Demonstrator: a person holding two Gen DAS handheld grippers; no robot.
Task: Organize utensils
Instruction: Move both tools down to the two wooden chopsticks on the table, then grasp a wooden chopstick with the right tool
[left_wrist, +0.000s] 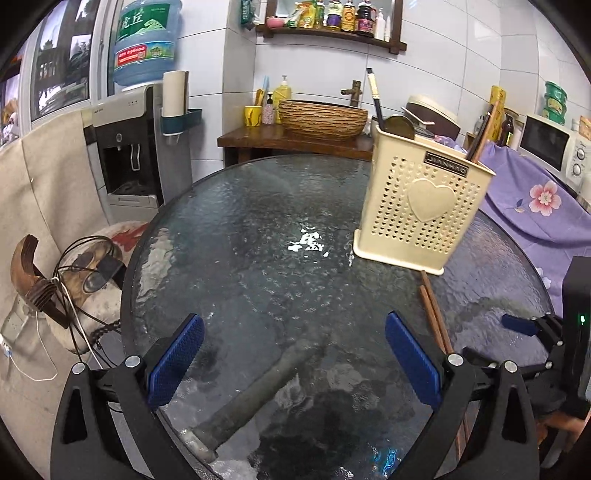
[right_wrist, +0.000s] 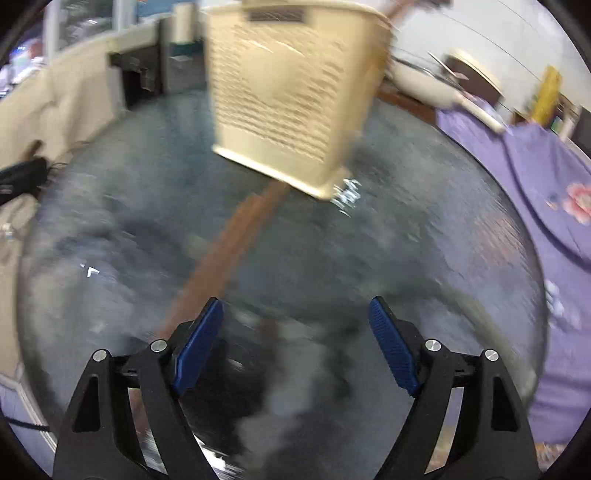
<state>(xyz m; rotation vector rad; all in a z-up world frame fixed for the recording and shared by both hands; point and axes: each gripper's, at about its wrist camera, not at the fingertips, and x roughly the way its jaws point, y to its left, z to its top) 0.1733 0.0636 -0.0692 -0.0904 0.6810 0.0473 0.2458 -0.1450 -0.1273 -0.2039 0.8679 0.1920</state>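
Glass fills most of both views: a round table of dark, rippled glass (left_wrist: 266, 229) with a black rim, its near edge cut off behind the grippers. Beyond it to the right a purple flowered cloth (left_wrist: 535, 199) drapes something I cannot make out.

Next in size is the cream perforated plastic utensil holder with a raised heart (left_wrist: 421, 206), standing upright on the far right part of the table. Dark handles and brown sticks rise out of its top, but what they belong to is hidden inside. In the right wrist view the holder (right_wrist: 291, 99) is smeared by motion blur and its top is cropped off.

A pair of brown wooden chopsticks (left_wrist: 434, 310) lies flat on the glass, one end just beside the holder's base, the near end hidden behind the left gripper's finger. In the right wrist view they (right_wrist: 229, 243) are only a brown streak running from the holder toward the left blue pad.

The left gripper (left_wrist: 293, 354) hovers over the table with its blue pads (left_wrist: 177, 358) spread wide, holding nothing. The right gripper (right_wrist: 295, 343) is likewise spread wide and empty; in the left view only part of it (left_wrist: 532, 328) shows at the right edge.
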